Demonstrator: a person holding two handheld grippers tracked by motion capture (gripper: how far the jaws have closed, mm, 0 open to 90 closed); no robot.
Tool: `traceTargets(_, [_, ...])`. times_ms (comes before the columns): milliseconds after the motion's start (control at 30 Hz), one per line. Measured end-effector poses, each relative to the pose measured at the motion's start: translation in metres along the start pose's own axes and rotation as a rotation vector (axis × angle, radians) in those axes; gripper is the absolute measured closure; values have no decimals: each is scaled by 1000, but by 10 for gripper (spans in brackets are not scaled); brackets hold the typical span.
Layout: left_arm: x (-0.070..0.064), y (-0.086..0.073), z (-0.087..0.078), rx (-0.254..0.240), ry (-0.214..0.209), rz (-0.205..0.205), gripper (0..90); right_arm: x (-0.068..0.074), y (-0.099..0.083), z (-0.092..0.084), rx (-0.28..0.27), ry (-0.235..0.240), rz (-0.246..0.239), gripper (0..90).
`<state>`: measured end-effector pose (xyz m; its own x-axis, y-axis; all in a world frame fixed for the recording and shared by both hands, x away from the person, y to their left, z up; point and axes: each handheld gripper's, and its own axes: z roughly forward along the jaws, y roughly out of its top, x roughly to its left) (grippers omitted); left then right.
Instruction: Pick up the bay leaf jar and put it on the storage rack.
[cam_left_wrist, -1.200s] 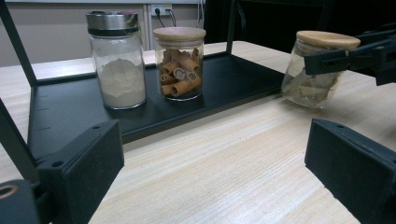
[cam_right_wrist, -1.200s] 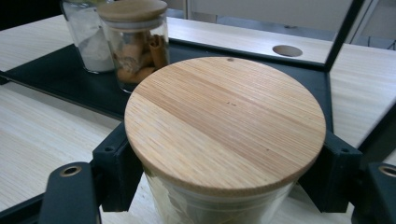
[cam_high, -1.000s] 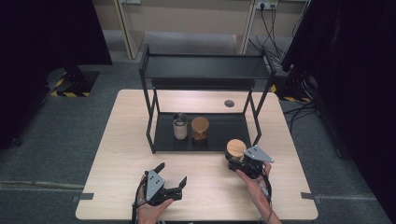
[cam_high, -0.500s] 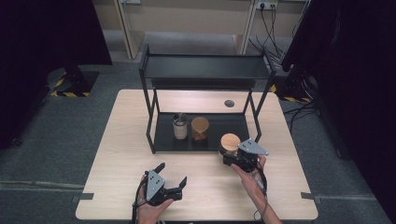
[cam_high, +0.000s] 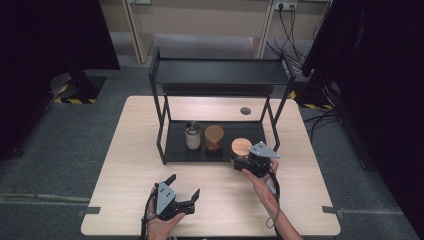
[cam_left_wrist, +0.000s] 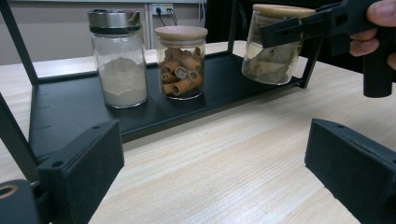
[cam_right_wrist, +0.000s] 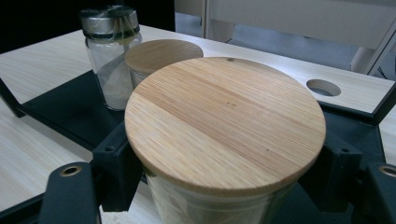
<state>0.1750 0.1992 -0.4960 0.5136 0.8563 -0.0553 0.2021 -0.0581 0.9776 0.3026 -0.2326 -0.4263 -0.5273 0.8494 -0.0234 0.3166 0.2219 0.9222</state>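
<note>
Two claws were in play: the right claw (cam_high: 243, 161), wrist angled toward eleven o'clock, gripped a wooden-lidded jar (cam_high: 241, 147) at the shelf's (cam_high: 220, 74) lower tray, three o'clock end; the left claw (cam_high: 186, 192) rested open on the table (cam_high: 125, 165).

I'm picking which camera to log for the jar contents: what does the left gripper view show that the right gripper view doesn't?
Left gripper view: contents, namely white powder in the metal-lidded jar, rolled sticks in the middle jar, leaves in the held jar, plus its own open tongs. Right gripper view: the table hole and the held jar's wooden lid from above. Both: three jars and the black shelf.
</note>
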Motion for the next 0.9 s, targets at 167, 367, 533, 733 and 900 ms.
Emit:
traceTargets(167, [0, 0, 0, 4, -1, 2, 37, 0, 3, 8, 2, -8, 2, 255])
traceTargets(367, [0, 0, 0, 6, 0, 0, 37, 0, 6, 21, 8, -23, 15, 255])
traceTargets(533, [0, 0, 0, 4, -1, 2, 37, 1, 10, 31, 15, -42, 21, 255])
traceTargets(733, [0, 0, 0, 4, -1, 1, 37, 2, 14, 41, 27, -55, 8, 255])
traceTargets(900, [1, 0, 0, 7, -2, -1, 37, -1, 13, 47, 38, -66, 19, 255])
